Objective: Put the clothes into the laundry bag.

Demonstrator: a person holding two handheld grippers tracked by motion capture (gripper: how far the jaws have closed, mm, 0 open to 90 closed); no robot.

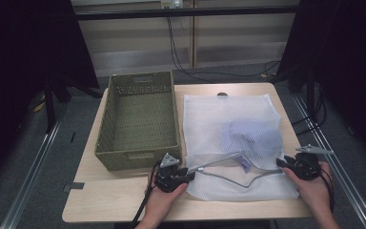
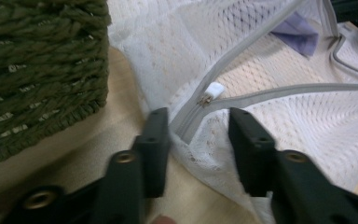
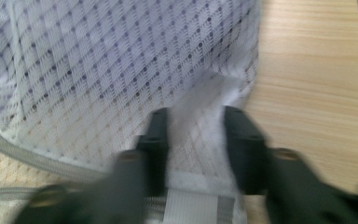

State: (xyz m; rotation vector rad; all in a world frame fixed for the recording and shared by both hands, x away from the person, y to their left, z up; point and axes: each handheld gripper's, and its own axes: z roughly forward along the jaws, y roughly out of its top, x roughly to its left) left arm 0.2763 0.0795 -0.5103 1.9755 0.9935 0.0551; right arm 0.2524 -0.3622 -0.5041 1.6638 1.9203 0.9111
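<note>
A white mesh laundry bag [image 1: 209, 114] lies flat on the table's right half, with a pale purple garment [image 1: 252, 136] inside it. Its grey zipper [image 1: 226, 157] runs along the near side and gapes partly apart. My left gripper [image 1: 190, 173] is at the bag's near left corner. In the left gripper view [image 2: 198, 116] the jaws stand apart around the zipper's end, just short of the white pull tab [image 2: 213, 89]. My right gripper [image 1: 281, 163] is at the near right edge. In the right gripper view [image 3: 196, 116] a raised fold of mesh [image 3: 200, 93] lies between its parted jaws.
A green woven basket [image 1: 138, 78] stands empty on the table's left half, its near corner [image 2: 37, 70] close to my left gripper. Bare wooden table [image 1: 124, 200] runs along the front edge and right of the bag [image 3: 317, 84]. Dark frames and cables flank the table.
</note>
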